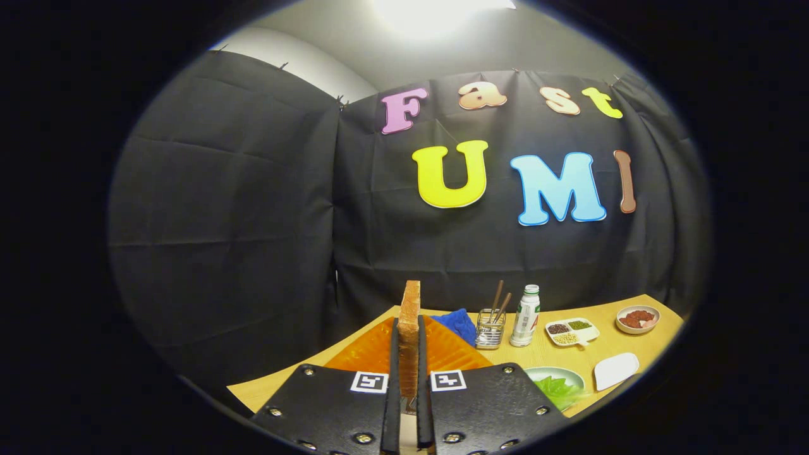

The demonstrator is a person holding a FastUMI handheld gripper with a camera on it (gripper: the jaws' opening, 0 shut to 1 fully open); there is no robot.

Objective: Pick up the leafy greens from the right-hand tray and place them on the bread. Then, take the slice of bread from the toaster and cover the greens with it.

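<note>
My gripper (pixel 408 354) is shut on a slice of toasted bread (pixel 411 316), held upright and edge-on between both fingers, its top sticking out above them. The slice hangs above an orange mat (pixel 373 351) on the wooden table (pixel 607 354). Just right of the fingers lies a pale green plate (pixel 556 376) with leafy greens (pixel 557 390) on it; whether bread lies under the greens is hidden.
Beyond the fingers stand a blue cloth (pixel 458 322), a glass holder with chopsticks (pixel 490 328) and a white bottle (pixel 526 316). Further right are a divided dish of beans (pixel 571 332), a small bowl (pixel 638 318) and a white tray (pixel 616 370).
</note>
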